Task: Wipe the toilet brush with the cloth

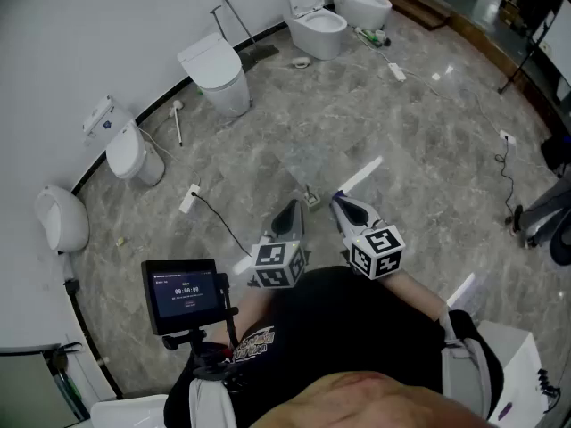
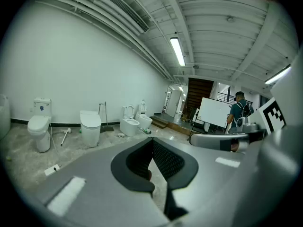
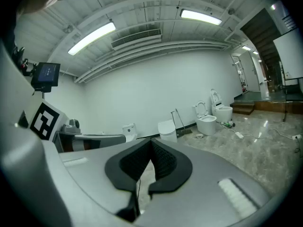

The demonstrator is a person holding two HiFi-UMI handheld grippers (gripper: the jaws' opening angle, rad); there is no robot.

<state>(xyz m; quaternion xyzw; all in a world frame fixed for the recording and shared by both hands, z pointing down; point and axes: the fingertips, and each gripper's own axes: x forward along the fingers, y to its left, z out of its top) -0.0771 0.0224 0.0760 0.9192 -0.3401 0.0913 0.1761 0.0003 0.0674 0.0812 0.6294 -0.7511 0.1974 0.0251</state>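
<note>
A white toilet brush (image 1: pixel 177 119) lies on the grey marble floor between two toilets by the wall; in the left gripper view the brush (image 2: pixel 65 135) shows far off at the left. I cannot pick out a cloth in any view. My left gripper (image 1: pixel 290 214) and right gripper (image 1: pixel 343 205) are held side by side in front of the person's body, well short of the brush. The left gripper (image 2: pixel 152 141) has its jaws shut with nothing between them. My right gripper (image 3: pixel 150 143) is likewise shut and empty.
Several toilets line the curved wall: one (image 1: pixel 219 74) right of the brush, one (image 1: pixel 134 150) left of it, two (image 1: pixel 314 16) farther back. A power strip (image 1: pixel 189 199) with its cable lies on the floor ahead. A small screen (image 1: pixel 183 292) sits at the left. A person (image 2: pixel 238 109) stands by a whiteboard (image 2: pixel 213 111).
</note>
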